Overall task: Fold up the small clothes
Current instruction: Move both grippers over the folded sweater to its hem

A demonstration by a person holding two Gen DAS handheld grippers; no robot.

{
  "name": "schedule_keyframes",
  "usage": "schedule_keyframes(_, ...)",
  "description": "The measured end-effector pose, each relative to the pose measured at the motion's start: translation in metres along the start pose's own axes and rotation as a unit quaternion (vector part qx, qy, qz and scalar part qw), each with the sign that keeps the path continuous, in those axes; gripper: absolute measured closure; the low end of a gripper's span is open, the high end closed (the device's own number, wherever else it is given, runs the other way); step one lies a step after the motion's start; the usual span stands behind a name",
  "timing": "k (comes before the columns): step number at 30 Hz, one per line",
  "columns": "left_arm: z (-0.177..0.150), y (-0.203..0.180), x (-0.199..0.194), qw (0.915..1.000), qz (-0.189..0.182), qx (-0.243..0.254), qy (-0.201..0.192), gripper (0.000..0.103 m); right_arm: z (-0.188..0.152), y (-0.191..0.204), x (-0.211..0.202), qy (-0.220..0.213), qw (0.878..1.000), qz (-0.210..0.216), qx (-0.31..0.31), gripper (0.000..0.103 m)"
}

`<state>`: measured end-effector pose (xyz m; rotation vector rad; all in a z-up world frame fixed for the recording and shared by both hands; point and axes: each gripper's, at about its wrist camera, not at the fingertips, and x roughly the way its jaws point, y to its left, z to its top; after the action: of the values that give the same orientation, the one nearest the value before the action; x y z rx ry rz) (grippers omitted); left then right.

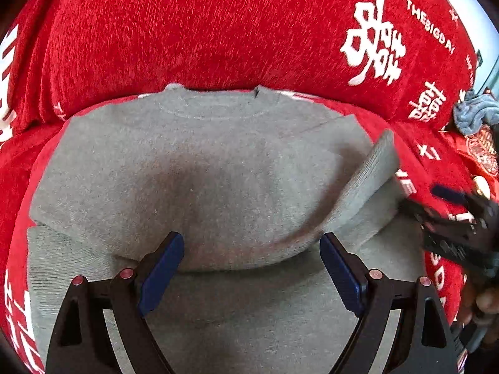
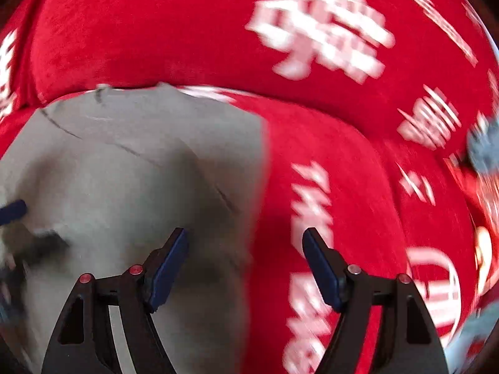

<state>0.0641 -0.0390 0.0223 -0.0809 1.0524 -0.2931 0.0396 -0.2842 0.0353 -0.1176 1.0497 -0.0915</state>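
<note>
**Red printed cover and a heap at the far right**

A red plush cover (image 1: 193,28) with white printed characters and Latin lettering spreads across the whole surface and rises as a padded bulge on the far side. At the far right lies a crumpled blue-grey cloth (image 1: 475,115), just beside a red item with a round white emblem (image 1: 482,152). In the right wrist view the cover (image 2: 358,187) is blurred, its lettering smeared.

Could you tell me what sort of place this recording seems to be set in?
Probably a home, on a sofa or bed: a red plush cover printed with white characters, a grey sweatshirt spread flat, and crumpled blue cloth nearby.
</note>
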Motion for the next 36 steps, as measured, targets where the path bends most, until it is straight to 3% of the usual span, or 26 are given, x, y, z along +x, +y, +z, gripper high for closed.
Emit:
schedule_keyframes(3, 0.010, -0.004, 0.002, 0.9999, -0.005, -0.008, -0.008, 0.013, -0.009, -0.020, -0.017, -0.017, 0.998, 0.049, 0.045, 0.024)
schedule_keyframes(6, 0.012, -0.017, 0.013, 0.9999, -0.010, 0.000, 0.010, 0.013, 0.006, -0.028, -0.020, -0.030, 0.991, 0.098, 0.087, 0.024)
schedule_keyframes(9, -0.001, -0.043, 0.019, 0.9982, 0.003, 0.057, 0.020, 0.013, 0.024, -0.023, -0.015, -0.032, 0.987, 0.121, 0.105, 0.024)
schedule_keyframes(13, -0.018, -0.068, 0.014, 0.9918, -0.002, 0.127, 0.013, 0.013, 0.041, -0.009, -0.010, -0.030, 0.987, 0.122, 0.100, 0.024)
schedule_keyframes(16, -0.018, -0.066, 0.009, 0.9898, -0.048, 0.133, 0.019, 0.013, 0.042, -0.006, -0.012, -0.033, 0.986, 0.136, 0.094, 0.024)
schedule_keyframes(19, -0.018, -0.065, 0.003, 0.9866, -0.083, 0.138, 0.023, 0.013, 0.048, -0.004, -0.007, -0.029, 0.988, 0.123, 0.091, 0.024)
schedule_keyframes(22, -0.023, -0.060, -0.001, 0.9852, -0.105, 0.133, 0.027, 0.014, 0.057, 0.010, 0.012, 0.006, 0.991, 0.121, 0.064, 0.024)
schedule_keyframes(27, -0.025, -0.033, -0.019, 0.9902, -0.092, 0.104, 0.014, 0.013, 0.030, 0.018, 0.026, 0.034, 0.998, 0.048, -0.003, 0.024)
schedule_keyframes(32, -0.013, 0.016, -0.033, 0.9972, -0.057, 0.048, -0.009, 0.013, 0.006, -0.001, 0.001, -0.011, 0.999, 0.026, 0.026, 0.024)
schedule_keyframes(34, -0.011, 0.031, -0.028, 0.9992, -0.032, 0.019, -0.011, 0.013, 0.007, 0.001, -0.007, -0.030, 0.998, 0.043, 0.037, 0.024)
schedule_keyframes(36, -0.009, 0.047, -0.023, 0.9999, -0.006, -0.012, -0.009, 0.013, 0.009, 0.014, -0.007, -0.036, 0.995, 0.089, 0.032, 0.024)
